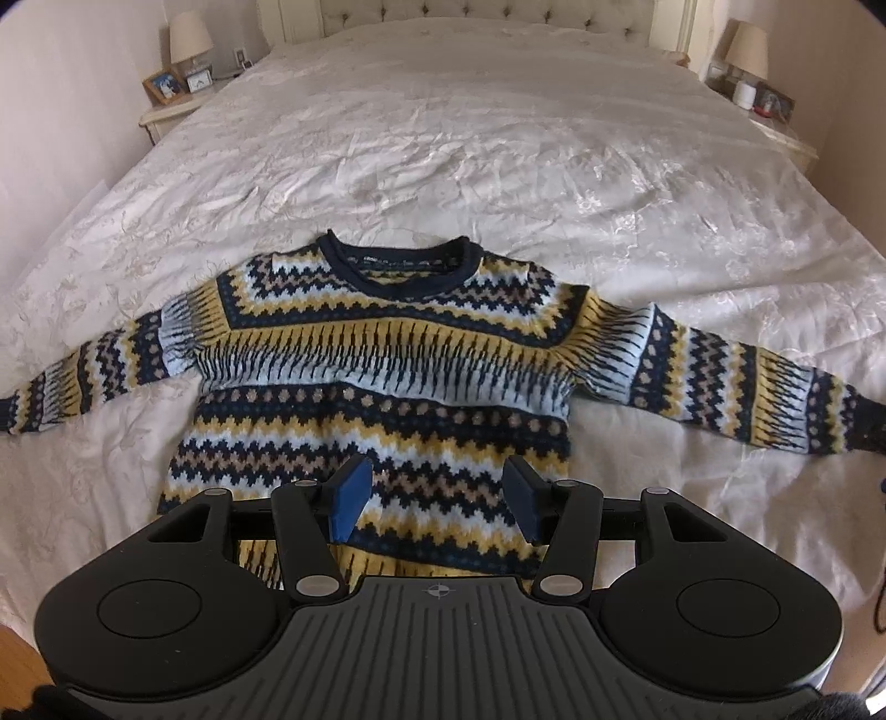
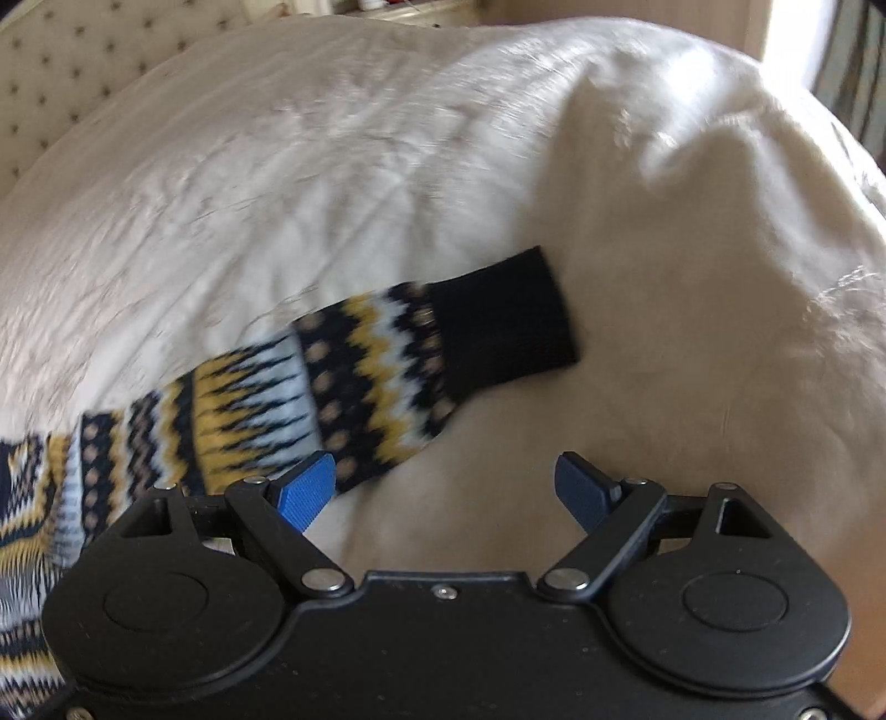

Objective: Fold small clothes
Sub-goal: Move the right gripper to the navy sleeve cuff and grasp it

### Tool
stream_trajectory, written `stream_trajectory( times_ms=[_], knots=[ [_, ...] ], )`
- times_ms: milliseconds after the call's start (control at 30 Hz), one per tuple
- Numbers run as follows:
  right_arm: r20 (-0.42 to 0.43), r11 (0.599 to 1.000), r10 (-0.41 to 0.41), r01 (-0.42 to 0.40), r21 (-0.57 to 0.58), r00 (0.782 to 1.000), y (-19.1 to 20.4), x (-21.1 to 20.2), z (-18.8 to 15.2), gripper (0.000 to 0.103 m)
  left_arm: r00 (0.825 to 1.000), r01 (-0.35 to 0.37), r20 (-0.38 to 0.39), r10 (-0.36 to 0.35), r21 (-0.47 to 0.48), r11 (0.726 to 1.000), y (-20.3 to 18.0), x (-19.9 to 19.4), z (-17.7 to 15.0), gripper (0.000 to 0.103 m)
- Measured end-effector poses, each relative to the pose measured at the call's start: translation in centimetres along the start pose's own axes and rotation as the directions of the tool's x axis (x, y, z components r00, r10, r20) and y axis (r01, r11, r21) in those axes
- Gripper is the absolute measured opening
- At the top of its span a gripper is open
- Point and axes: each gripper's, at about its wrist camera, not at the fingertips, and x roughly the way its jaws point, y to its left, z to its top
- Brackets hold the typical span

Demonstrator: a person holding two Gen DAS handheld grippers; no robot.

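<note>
A small knitted sweater (image 1: pixel 387 360) with navy, yellow, light-blue and tan zigzag bands lies flat on the white bedspread (image 1: pixel 443 138), face up, neck away from me and both sleeves spread sideways. My left gripper (image 1: pixel 437 471) hovers over the lower body of the sweater, open, with nothing between its blue pads. In the right wrist view, the sweater's right sleeve (image 2: pixel 343 376) runs diagonally and ends in a navy cuff (image 2: pixel 504 327). My right gripper (image 2: pixel 446 465) stands wide open just below that sleeve end, its left pad (image 2: pixel 307 487) over the sleeve's edge. Nothing is gripped.
A tufted headboard (image 1: pixel 482 11) closes the far end of the bed. Nightstands with lamps (image 1: pixel 191 41) (image 1: pixel 747 50) flank it; the left one holds a picture frame (image 1: pixel 163 86). Wooden floor (image 1: pixel 22 653) shows at the lower left. The right wrist view is motion-blurred.
</note>
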Motion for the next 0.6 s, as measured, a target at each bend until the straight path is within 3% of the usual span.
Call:
stream_trajectory(
  times_ms=[367, 400, 467, 500, 533, 567, 600],
  knots=[
    [0.024, 0.987, 0.07, -0.073, 0.143, 0.997, -2.3, 4.3, 2.5, 0.082, 0.998, -0.054, 0.02, 0.054, -0.022, 0.998, -1.4, -0.5, 0.8, 0.051],
    [0.029, 0.986, 0.075, -0.078, 0.147, 0.997, -2.3, 4.5, 2.7, 0.078, 0.998, -0.053, 0.019, 0.053, -0.021, 0.998, -1.5, -0.5, 0.8, 0.051],
    [0.033, 0.985, 0.088, -0.092, 0.144, 0.996, -2.1, 4.7, 3.0, 0.063, 0.999, -0.051, 0.02, 0.051, -0.017, 0.999, -1.7, -0.5, 0.8, 0.051],
    [0.028, 0.985, 0.095, -0.099, 0.14, 0.995, -2.0, 4.9, 3.2, 0.048, 0.999, -0.048, 0.021, 0.049, -0.014, 0.999, -1.7, -0.5, 0.8, 0.051],
    [0.017, 0.985, 0.105, -0.107, 0.136, 0.994, -2.0, 5.0, 3.3, 0.021, 0.999, -0.047, 0.022, 0.047, -0.01, 0.999, -1.8, -0.6, 0.8, 0.051],
    [0.006, 0.982, 0.128, -0.127, 0.139, 0.992, -2.2, 5.1, 3.5, 0.012, 0.999, -0.046, 0.022, 0.046, -0.006, 0.999, -1.8, -0.6, 0.8, 0.051],
    [0.007, 0.976, 0.16, -0.159, 0.149, 0.987, -2.4, 5.1, 3.5, 0.013, 0.999, -0.044, 0.023, 0.044, -0.004, 0.999, -1.7, -0.6, 0.8, 0.051]
  ],
)
